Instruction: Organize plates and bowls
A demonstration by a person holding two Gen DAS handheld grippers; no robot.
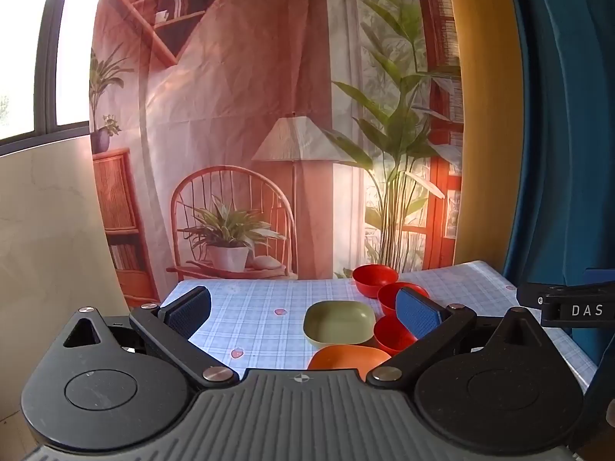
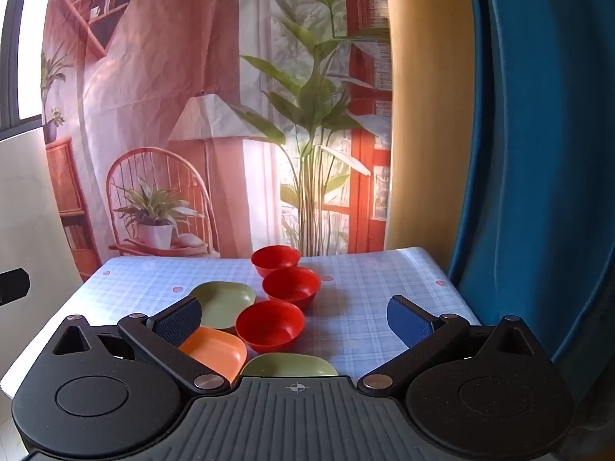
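We judge task barely begun: red bowls (image 2: 270,329) unstacked, green plates (image 2: 225,303) and orange plate (image 2: 215,351) separate on table (image 2: 384,280). Left claw (image 1: 303,309) and right claw (image 2: 294,320) both spread wide, empty.

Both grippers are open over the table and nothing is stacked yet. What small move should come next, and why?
Probably lower the right gripper onto the nearest red bowl. It sits almost centred between the open fingers, apart from the other two red bowls, so it looks easiest to grasp and nest. The left gripper holds nothing.
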